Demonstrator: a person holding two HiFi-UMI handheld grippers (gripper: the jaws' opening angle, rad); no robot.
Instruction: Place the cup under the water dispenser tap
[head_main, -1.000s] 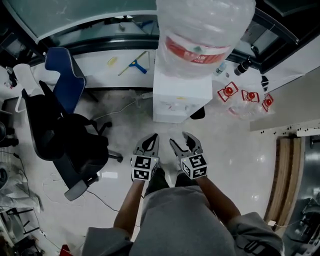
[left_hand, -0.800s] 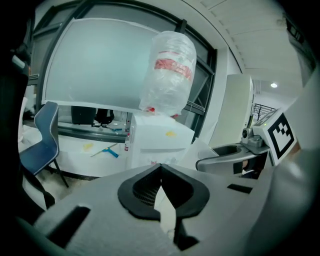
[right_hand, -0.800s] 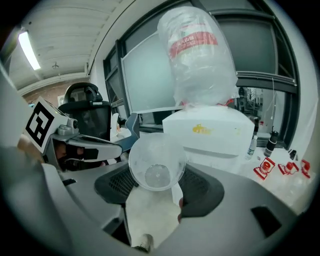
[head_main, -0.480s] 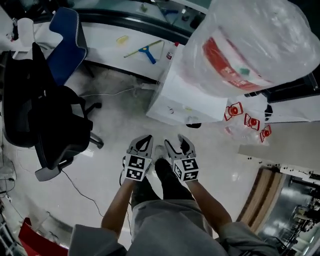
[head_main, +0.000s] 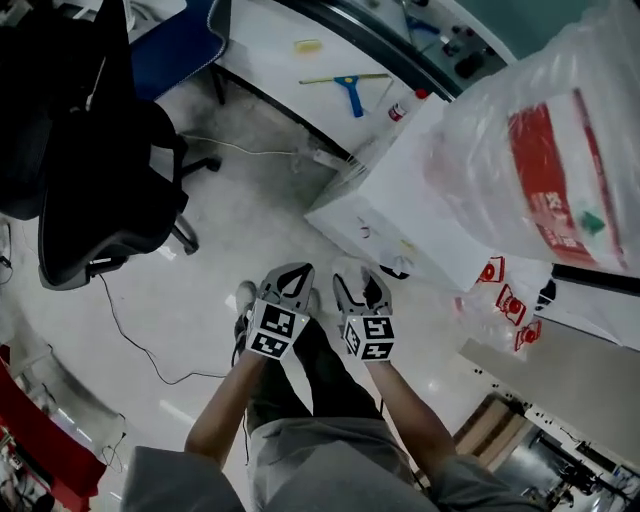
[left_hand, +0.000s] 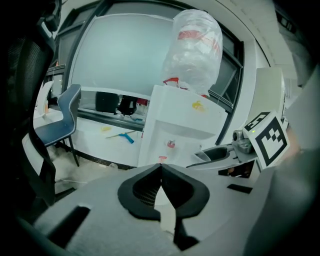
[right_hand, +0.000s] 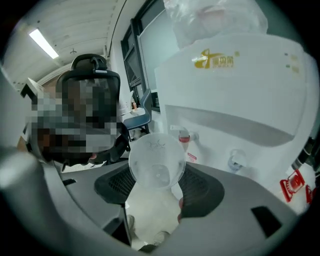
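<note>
A clear plastic cup (right_hand: 156, 160) lies bottom-forward between the pads of my right gripper (right_hand: 155, 172), which is shut on it. Beyond it stands the white water dispenser (right_hand: 235, 80), with a red tap (right_hand: 184, 136) and a blue tap (right_hand: 235, 162) in its recess. In the head view the dispenser (head_main: 400, 200) carries a big plastic-wrapped bottle (head_main: 540, 170), and both grippers hang side by side in front of it, the left gripper (head_main: 285, 290) beside the right gripper (head_main: 358, 290). My left gripper (left_hand: 161, 167) is shut and holds nothing.
A black office chair (head_main: 100, 170) stands at the left, with a blue chair (head_main: 185, 30) behind it. A cable (head_main: 130, 340) trails over the pale floor. A squeegee (head_main: 350, 85) lies on the white ledge. Red-marked bags (head_main: 505, 300) sit beside the dispenser.
Both grippers have sunk lower in front of the dispenser, still side by side. The head view has swung, so the dispenser and bottle now fill the right side.
</note>
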